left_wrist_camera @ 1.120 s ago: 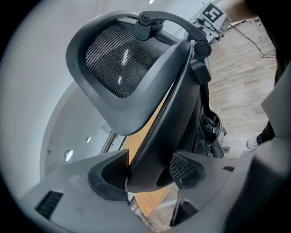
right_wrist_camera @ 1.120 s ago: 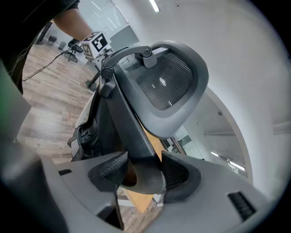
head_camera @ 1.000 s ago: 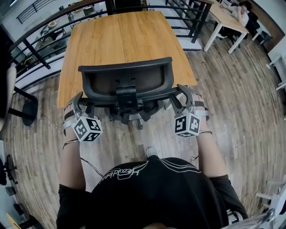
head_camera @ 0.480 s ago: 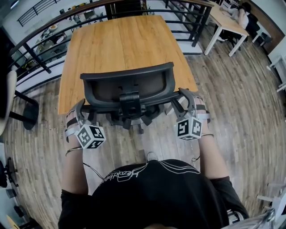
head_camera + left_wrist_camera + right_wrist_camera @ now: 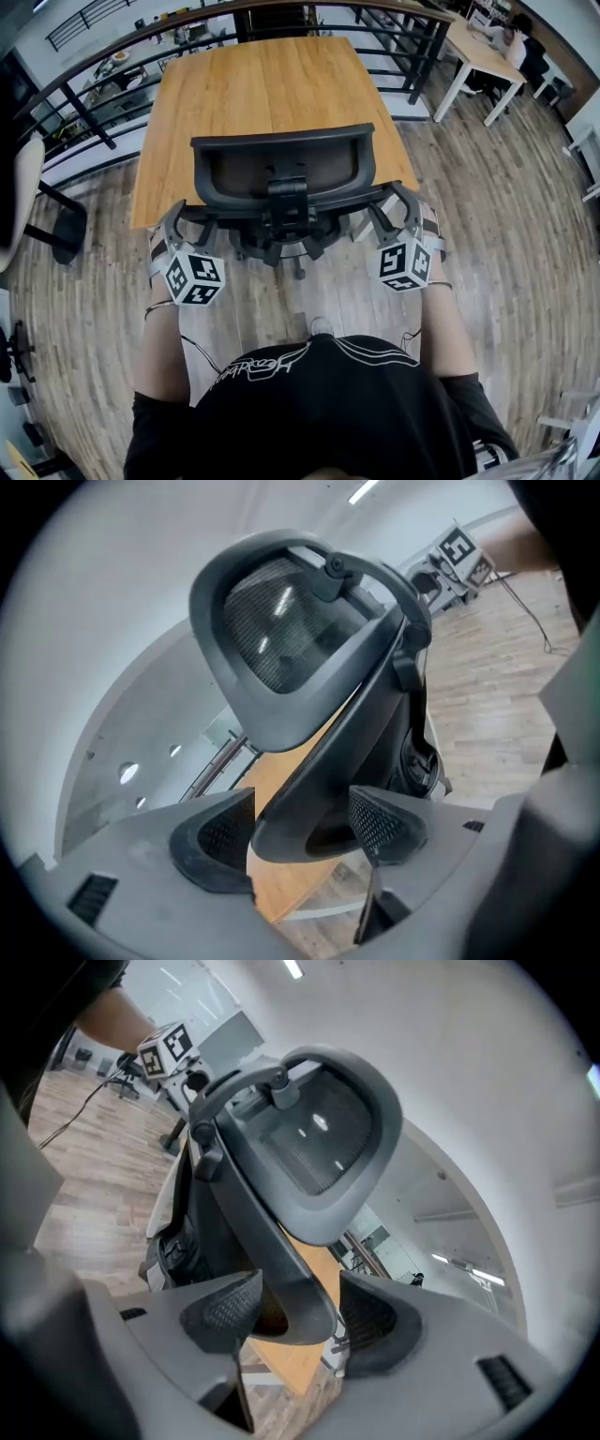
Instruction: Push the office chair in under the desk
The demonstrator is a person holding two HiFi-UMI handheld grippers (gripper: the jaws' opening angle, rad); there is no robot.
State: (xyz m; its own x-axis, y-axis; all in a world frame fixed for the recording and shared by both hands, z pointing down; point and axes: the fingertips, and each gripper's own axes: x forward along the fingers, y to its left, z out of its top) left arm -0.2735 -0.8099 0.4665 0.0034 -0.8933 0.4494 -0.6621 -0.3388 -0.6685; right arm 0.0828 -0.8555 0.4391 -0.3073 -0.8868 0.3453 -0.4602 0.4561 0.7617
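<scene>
The black mesh-backed office chair [image 5: 281, 173] stands at the near edge of the wooden desk [image 5: 253, 84], its seat tucked beneath the top. My left gripper [image 5: 175, 217] straddles the end of the left armrest [image 5: 319, 761]. Its jaws have just been opening; the armrest lies against the right pad [image 5: 380, 822], and a gap shows at the left pad. My right gripper [image 5: 398, 202] holds the right armrest [image 5: 281, 1269], both pads tight against it. In each gripper view the backrest [image 5: 323, 1147] rises just ahead.
A black railing [image 5: 103, 70] runs behind and to the left of the desk. Another white table [image 5: 483, 56] with a seated person stands at the far right. A dark chair [image 5: 56, 225] sits at the left on the wooden floor.
The left gripper has rolled a little on the armrest. Chair and both hands sit slightly further right in the picture; their places against the desk look the same.
</scene>
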